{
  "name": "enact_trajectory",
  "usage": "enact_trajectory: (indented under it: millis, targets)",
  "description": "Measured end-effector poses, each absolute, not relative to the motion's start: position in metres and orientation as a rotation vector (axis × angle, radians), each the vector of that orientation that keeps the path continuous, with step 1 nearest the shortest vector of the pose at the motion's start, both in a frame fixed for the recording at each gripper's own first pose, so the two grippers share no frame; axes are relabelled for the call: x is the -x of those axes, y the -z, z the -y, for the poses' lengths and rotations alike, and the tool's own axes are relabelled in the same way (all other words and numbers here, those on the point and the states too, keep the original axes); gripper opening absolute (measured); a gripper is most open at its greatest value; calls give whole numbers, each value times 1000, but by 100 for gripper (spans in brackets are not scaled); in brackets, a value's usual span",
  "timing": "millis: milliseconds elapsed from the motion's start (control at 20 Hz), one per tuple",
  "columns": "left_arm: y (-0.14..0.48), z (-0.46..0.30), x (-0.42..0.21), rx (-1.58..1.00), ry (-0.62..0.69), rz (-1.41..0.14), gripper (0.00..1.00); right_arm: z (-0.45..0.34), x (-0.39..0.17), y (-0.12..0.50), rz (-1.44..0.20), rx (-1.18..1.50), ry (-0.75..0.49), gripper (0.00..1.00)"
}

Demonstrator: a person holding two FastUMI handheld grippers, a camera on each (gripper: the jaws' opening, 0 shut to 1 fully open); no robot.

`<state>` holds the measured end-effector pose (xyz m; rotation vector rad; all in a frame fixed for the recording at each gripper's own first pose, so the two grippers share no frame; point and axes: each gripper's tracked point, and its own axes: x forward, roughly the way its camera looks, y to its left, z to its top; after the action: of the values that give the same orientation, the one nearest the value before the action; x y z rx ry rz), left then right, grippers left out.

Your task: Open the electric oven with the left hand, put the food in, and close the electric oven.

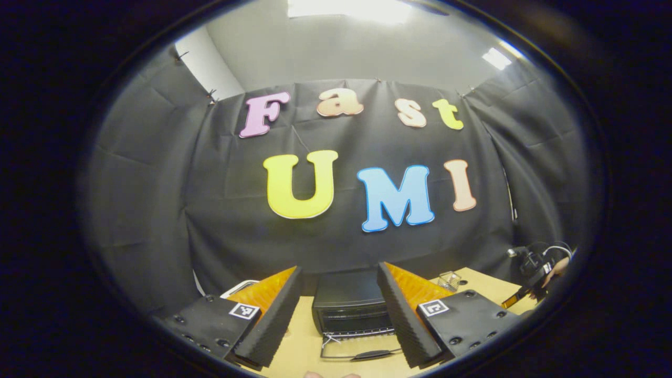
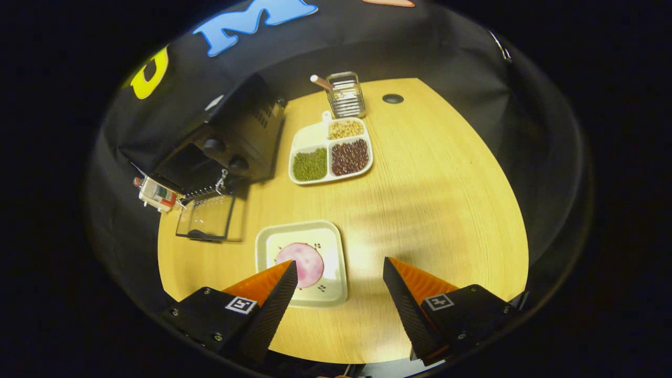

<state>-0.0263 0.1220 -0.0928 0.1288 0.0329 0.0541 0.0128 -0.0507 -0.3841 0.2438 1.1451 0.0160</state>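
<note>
The black electric oven (image 1: 350, 307) stands on the table straight ahead of my left gripper (image 1: 338, 315), which is open and holds nothing. The oven's glass door (image 1: 362, 350) lies folded down toward me. In the right gripper view the same oven (image 2: 231, 139) sits at the left with its door (image 2: 207, 216) down. A round pink piece of food (image 2: 302, 262) lies on a pale square plate (image 2: 331, 247) near the front edge. My right gripper (image 2: 340, 269) hovers open above and just right of that plate, its left finger overlapping the food's edge.
A divided tray (image 2: 310, 137) with green, dark red and tan beans sits beside the oven, and a metal rack (image 2: 346, 95) stands behind it. A small bottle (image 2: 155, 194) lies left of the door. The wooden table (image 2: 446, 199) stretches right. The right gripper (image 1: 530, 281) shows held by a hand.
</note>
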Motion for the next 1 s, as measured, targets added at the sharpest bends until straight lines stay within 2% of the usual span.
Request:
enact_trajectory:
  millis: [150,250,300,350,400,450,500,550,600,650,750,850,950,1000]
  targets:
    - [114,-127,39,-117,-56,-84,98,40,-15,406,-1221,-312,-48,100]
    - [124,-136,47,-108,-70,-114,98,43,-20,419,-1260,-298,-42,100]
    - [128,-141,50,-102,-81,-126,95,45,-23,425,-1278,-282,-38,100]
    - [131,-146,52,-100,-94,-137,99,46,-25,429,-1294,-267,-34,100]
    - [134,-152,55,-104,-113,-147,97,45,-25,434,-1310,-256,-32,100]
    - [136,-158,56,-110,-125,-155,95,44,-26,437,-1321,-245,-25,95]
    - [138,-160,58,-108,-132,-162,99,42,-27,442,-1332,-233,-26,87]
    - [141,-163,60,-102,-137,-168,98,43,-26,444,-1345,-201,-22,73]
    - [142,-166,62,-97,-142,-175,98,44,-27,446,-1354,-171,-13,81]
    - [144,-170,64,-94,-148,-179,98,43,-27,445,-1361,-140,-19,73]
    - [147,-175,65,-87,-159,-187,98,50,-30,444,-1367,-40,-2,74]
    - [153,-178,65,-73,-163,-197,98,49,-29,446,-1371,-22,40,36]
    - [156,-178,64,-53,-164,-203,95,49,-29,448,-1373,-15,69,37]
    - [158,-179,65,-44,-163,-208,99,49,-30,447,-1374,-6,76,37]
